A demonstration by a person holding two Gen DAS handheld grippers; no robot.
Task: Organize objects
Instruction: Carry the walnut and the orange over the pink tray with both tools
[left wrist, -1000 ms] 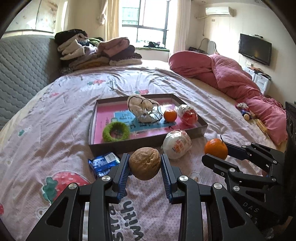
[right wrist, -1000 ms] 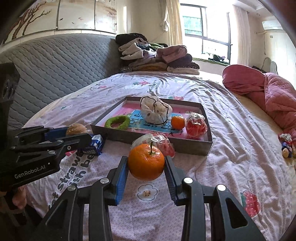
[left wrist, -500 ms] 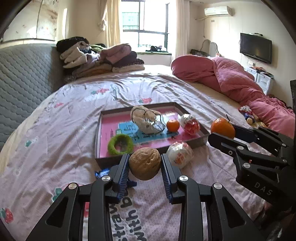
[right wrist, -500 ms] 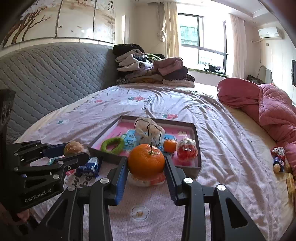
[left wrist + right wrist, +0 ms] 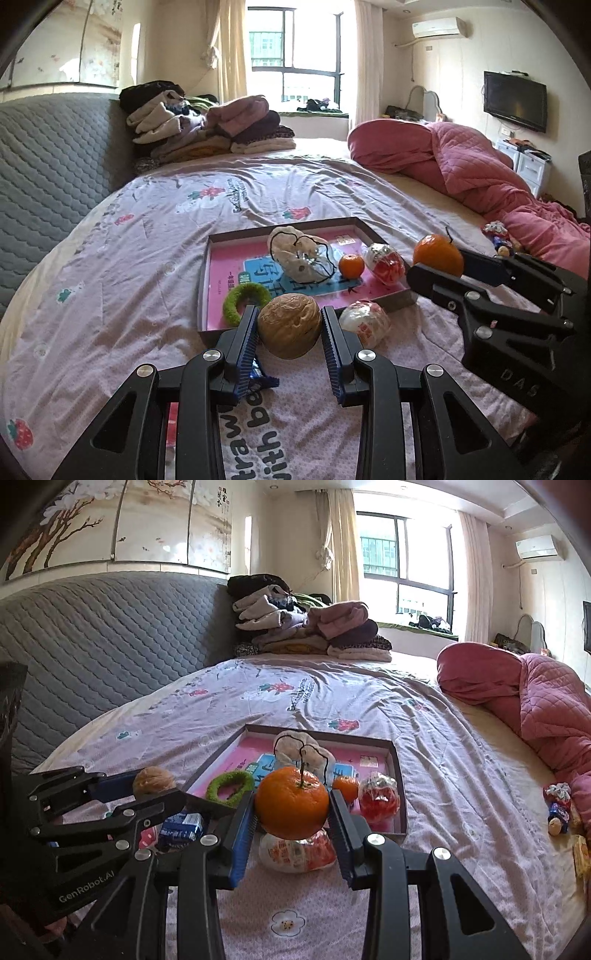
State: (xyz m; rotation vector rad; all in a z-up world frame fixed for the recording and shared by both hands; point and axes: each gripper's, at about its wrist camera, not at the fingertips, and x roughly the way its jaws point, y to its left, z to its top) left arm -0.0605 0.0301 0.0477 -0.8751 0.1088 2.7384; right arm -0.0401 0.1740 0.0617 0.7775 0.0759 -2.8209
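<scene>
My left gripper [image 5: 289,325] is shut on a brown walnut [image 5: 289,325], held above the bed in front of the tray. My right gripper [image 5: 291,808] is shut on an orange tangerine with a stem [image 5: 291,803]. The shallow pink-lined tray [image 5: 314,230] lies on the bedsheet and holds a green fuzzy ring [image 5: 246,298], a cream drawstring pouch [image 5: 300,254], a small tangerine [image 5: 351,265] and a red wrapped sweet [image 5: 384,260]. A white-and-red wrapped packet [image 5: 365,323] lies just before the tray. A blue snack packet [image 5: 183,825] lies left of it, partly hidden.
A grey quilted headboard [image 5: 92,638] runs along the left. Folded clothes [image 5: 306,627] are stacked at the far end of the bed. A pink quilt [image 5: 461,173] is bunched on the right, with small toys [image 5: 557,805] near it.
Both grippers have risen with the walnut and the tangerine still held; the tray and packets sit lower and farther in both views.
</scene>
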